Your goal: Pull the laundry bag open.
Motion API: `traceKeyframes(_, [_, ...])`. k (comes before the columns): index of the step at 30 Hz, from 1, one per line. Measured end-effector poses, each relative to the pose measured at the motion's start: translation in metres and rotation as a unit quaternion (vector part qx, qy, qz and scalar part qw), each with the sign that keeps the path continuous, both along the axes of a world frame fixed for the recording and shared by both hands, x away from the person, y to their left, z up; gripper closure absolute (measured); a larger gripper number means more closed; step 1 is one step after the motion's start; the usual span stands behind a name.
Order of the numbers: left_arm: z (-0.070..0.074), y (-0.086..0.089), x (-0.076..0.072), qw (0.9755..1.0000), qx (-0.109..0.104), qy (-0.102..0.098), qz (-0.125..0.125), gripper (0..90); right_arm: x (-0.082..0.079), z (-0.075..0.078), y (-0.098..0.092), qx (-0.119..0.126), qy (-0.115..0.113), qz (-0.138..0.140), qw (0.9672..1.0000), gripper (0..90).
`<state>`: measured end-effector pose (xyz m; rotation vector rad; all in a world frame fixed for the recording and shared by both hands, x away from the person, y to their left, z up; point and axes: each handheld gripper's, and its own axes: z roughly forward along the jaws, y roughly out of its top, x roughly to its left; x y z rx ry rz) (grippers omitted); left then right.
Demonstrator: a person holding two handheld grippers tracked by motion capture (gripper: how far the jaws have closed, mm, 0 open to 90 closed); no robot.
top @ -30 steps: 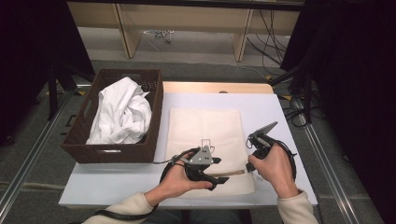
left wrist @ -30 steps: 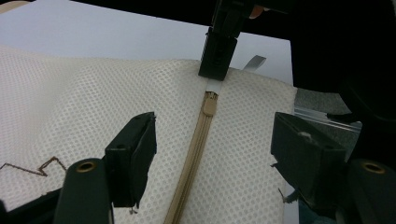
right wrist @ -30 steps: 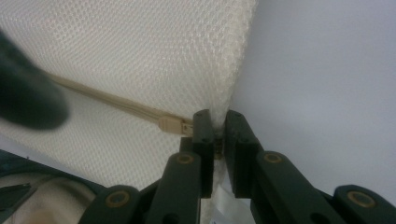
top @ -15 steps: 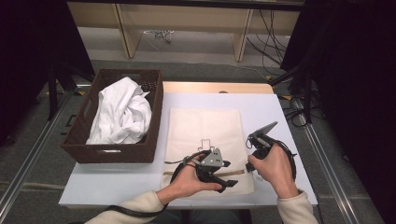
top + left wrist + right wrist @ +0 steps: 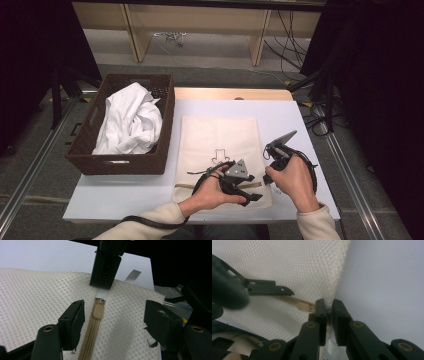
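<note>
Handling: we judge mesh laundry bag soft, light
Grab: zipper pull
Left gripper: spread, empty
Right gripper: clamping bag edge

Left gripper fingers spread wide, low; right gripper fingers pinched.

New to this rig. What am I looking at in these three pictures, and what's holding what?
No robot here: a person holds a two-jaw gripper in each hand. The high view looks down on the white table; each of the other two views rides on one gripper and looks along its black jaws.

On the table lie a cream mesh bag and, to its left, a brown basket with white cloth in it.

The right gripper is shut on the bag's edge, at the end of the tan zipper. The left gripper is open, its jaws on either side of the zipper pull, not yet touching it.
</note>
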<state>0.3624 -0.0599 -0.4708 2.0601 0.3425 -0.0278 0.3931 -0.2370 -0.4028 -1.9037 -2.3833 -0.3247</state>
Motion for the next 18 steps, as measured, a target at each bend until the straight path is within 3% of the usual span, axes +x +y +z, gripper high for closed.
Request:
traceKeyframes(9, [-0.0024,-0.0049,0.0010,0.9998,0.002,0.012,-0.013,36.3,-0.0005,0.0008,0.0008,0.001,0.005,-0.007,1.0000,84.4])
traceKeyframes(18, [-0.0034,-0.0061,0.0013,0.9998,-0.004,0.017,0.003,42.5,-0.0003,0.0001,0.0009,0.003,0.006,-0.011,0.9999,84.4])
